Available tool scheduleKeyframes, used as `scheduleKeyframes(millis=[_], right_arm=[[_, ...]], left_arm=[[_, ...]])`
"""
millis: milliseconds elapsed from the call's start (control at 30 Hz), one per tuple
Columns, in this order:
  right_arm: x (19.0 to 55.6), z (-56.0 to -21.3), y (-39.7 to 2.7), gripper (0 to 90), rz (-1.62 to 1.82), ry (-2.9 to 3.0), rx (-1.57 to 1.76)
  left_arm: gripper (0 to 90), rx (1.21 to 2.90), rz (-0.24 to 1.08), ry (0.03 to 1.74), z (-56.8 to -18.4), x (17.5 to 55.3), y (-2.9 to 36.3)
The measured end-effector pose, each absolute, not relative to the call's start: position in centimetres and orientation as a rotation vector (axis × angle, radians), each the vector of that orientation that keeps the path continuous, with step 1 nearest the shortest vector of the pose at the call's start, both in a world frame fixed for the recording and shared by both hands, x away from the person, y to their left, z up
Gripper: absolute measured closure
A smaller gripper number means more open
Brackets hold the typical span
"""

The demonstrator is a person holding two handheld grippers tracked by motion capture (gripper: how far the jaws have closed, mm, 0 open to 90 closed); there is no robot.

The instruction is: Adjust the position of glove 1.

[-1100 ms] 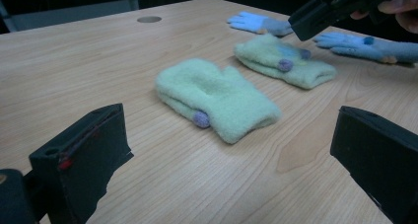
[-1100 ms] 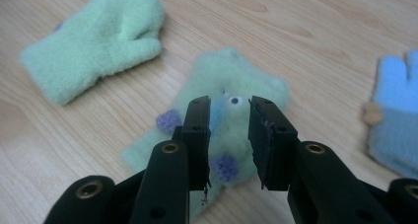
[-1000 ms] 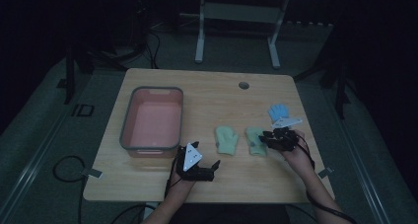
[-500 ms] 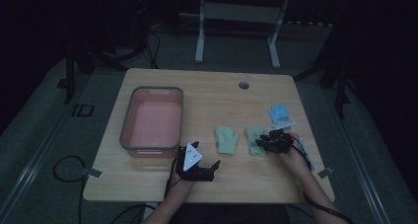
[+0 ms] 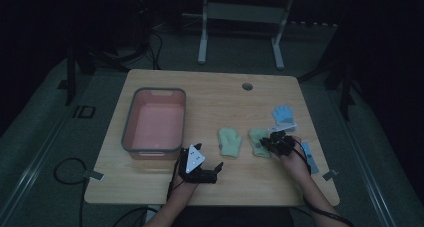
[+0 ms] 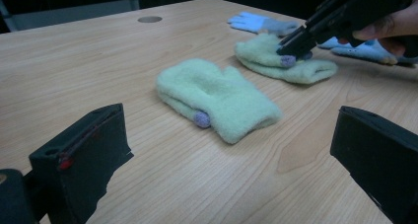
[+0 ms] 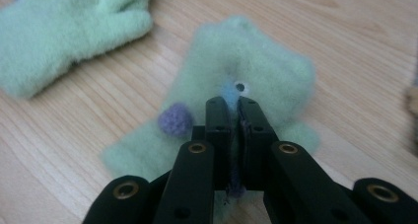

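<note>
Two pale green mittens lie on the wooden table. My right gripper (image 5: 263,143) (image 7: 231,104) has just been closing and is shut on the right mitten (image 5: 256,134) (image 7: 261,61), pinching its fabric beside a purple pom-pom. The left gripper view has that gripper (image 6: 292,50) pressing down on the same mitten (image 6: 300,72). The other green mitten (image 5: 230,142) (image 6: 217,98) (image 7: 64,36) lies flat, untouched, to its left. My left gripper (image 5: 216,171) (image 6: 229,130) rests near the table's front edge, open and holding nothing, pointing at that mitten.
A pink bin with a grey rim (image 5: 131,122) stands at the left of the table. A blue glove (image 5: 283,114) (image 6: 251,21) lies behind the right mitten, and another light blue piece (image 5: 308,157) (image 6: 365,50) lies by the right hand. A round cable hole (image 5: 247,86) is at the back.
My right gripper shifted slightly left onto the right green mitten and its jaws came together on the fabric. The left gripper stayed put.
</note>
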State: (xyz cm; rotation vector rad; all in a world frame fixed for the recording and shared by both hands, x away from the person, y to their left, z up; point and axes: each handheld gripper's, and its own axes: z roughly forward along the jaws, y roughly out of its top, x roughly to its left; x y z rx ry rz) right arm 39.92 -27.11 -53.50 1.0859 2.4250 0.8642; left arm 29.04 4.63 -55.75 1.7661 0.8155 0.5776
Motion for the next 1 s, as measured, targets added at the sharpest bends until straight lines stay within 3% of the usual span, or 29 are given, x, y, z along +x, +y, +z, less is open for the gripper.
scheduleKeyframes(millis=[500, 1000], right_arm=[[39.5, -47.8, -25.0, 85.6, 0.924, 2.304, 1.054], [39.2, -45.4, -20.5, 85.6, 0.993, 2.294, 1.016]], left_arm=[[1.0, 1.765, 0.569, 0.814, -55.8, 29.1, 4.6], [1.0, 1.768, 0.573, 0.81, -55.8, 29.0, 4.6]])
